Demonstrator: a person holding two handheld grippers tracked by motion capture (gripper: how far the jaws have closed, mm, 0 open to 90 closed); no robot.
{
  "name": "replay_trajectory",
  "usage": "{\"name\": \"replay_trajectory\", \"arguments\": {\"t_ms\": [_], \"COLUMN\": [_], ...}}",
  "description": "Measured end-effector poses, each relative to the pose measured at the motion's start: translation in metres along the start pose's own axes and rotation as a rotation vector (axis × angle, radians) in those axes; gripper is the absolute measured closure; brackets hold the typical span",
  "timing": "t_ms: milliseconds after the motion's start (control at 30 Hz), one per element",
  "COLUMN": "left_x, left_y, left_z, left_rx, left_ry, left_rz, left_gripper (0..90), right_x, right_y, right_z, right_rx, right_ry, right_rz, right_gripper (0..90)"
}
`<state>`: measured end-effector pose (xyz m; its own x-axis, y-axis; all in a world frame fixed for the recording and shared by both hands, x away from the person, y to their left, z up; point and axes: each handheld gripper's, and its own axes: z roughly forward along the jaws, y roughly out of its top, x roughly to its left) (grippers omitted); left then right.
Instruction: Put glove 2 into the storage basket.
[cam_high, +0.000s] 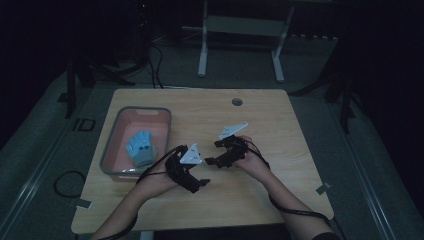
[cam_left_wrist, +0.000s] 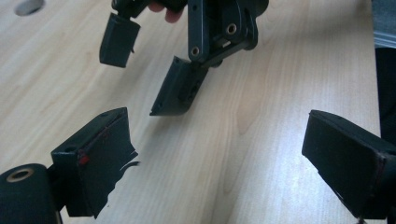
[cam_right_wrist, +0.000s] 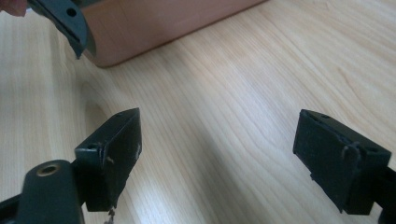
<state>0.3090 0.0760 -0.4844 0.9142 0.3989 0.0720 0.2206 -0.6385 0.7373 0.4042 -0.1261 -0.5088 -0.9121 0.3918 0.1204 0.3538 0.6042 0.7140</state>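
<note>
the table (cam_high: 260, 195) is carrying one pink bin (cam_high: 111, 145) holding one blue glove (cam_high: 140, 148), fingers pointing away from the person. the left tongs (cam_high: 200, 184) are sitting nearer the bin, glove off to their left; the right tongs (cam_high: 216, 152) are farther. both are gaping open, gripping nothing.
</note>
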Motion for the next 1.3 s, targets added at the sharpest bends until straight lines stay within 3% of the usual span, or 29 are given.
{"name": "replay_trajectory", "arguments": {"t_ms": [200,367,533,667,767,967,1300], "left_x": [-0.005,-0.011,-0.015,-0.018,-0.020,-0.024,-0.029], "left_y": [-0.004,-0.010,-0.014,-0.014,-0.015,-0.017,-0.023], "left_z": [0.011,0.023,0.033,0.037,0.041,0.048,0.054], "left_rx": [-0.017,0.005,-0.003,-0.002,-0.007,-0.016,-0.033], "left_ry": [-0.025,-0.029,-0.049,-0.056,-0.068,-0.079,-0.090], "left_rz": [-0.015,-0.003,-0.009,-0.001,0.003,0.008,0.000], "left_gripper": [8.7,8.7,8.7,8.7,8.7,8.7,8.7], "right_x": [-0.003,-0.003,-0.004,-0.004,-0.001,0.001,0.001], "right_y": [-0.012,-0.022,-0.032,-0.039,-0.048,-0.058,-0.073], "right_z": [-0.003,-0.006,-0.009,-0.009,-0.011,-0.012,-0.021], "right_rx": [-0.001,-0.003,0.000,0.002,0.000,0.011,-0.016], "right_ry": [-0.001,-0.009,-0.020,-0.026,-0.058,-0.058,-0.060], "right_rz": [0.022,0.017,0.021,0.025,0.027,0.031,0.052], "right_gripper": [15.2,15.2,15.0,15.3,15.3,15.2,15.2]}}
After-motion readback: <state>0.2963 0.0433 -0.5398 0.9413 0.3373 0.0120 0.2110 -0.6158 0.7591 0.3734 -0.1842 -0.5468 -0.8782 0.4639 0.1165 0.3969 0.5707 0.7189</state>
